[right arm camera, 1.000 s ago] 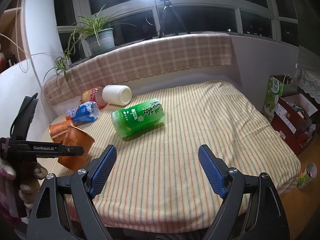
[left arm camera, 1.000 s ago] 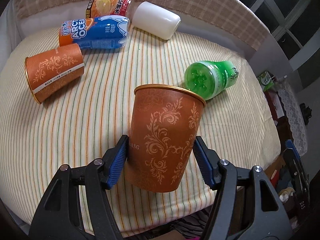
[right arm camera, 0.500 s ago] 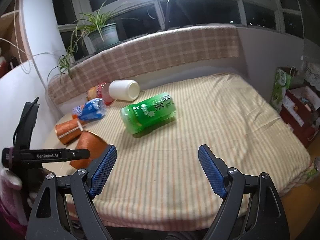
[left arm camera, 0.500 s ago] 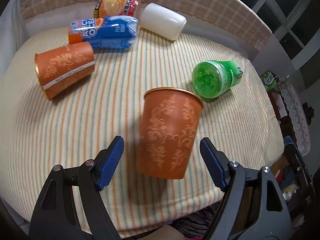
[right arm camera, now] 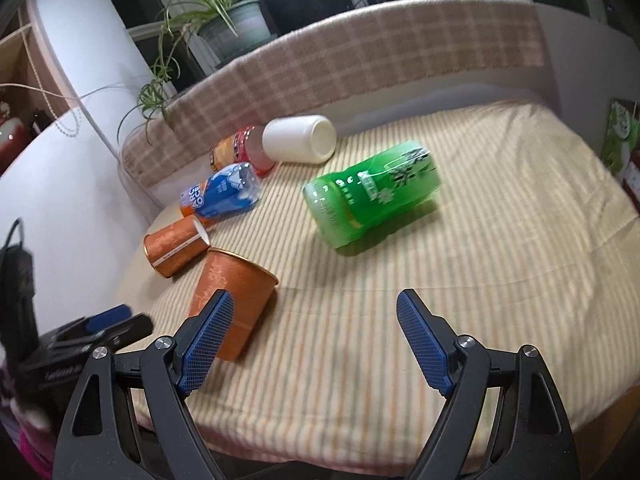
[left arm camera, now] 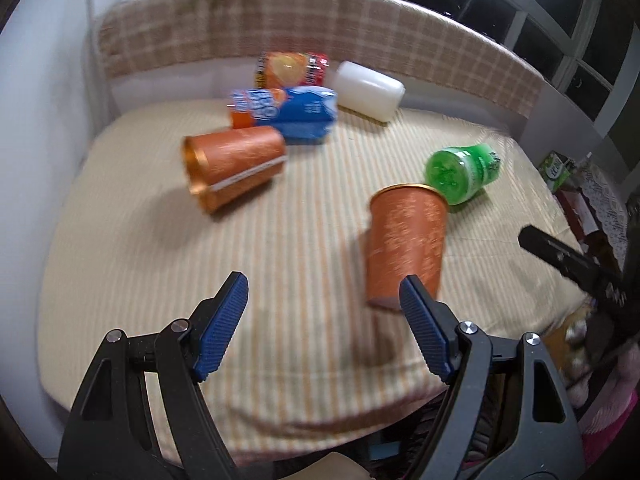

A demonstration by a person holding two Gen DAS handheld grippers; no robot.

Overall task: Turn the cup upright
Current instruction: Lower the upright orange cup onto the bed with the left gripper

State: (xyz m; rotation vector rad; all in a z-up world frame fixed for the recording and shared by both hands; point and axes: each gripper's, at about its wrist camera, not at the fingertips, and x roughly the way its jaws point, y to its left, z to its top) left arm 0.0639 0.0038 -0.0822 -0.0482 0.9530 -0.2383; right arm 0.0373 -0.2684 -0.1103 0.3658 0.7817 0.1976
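Cup [left arm camera: 224,168] on its side lies on the bed [left arm camera: 120,264], ahead and left of the left tongs [left arm camera: 322,324], rim toward the left, long axis crosswise. A second cup [left arm camera: 404,248] already stands upright. Both tongs, right [right arm camera: 310,340] included, gape empty; the left is nearer.

Upright cup [left arm camera: 405,246] stands on bed [left arm camera: 120,240] (seemingly beside bottle [left arm camera: 460,174]).
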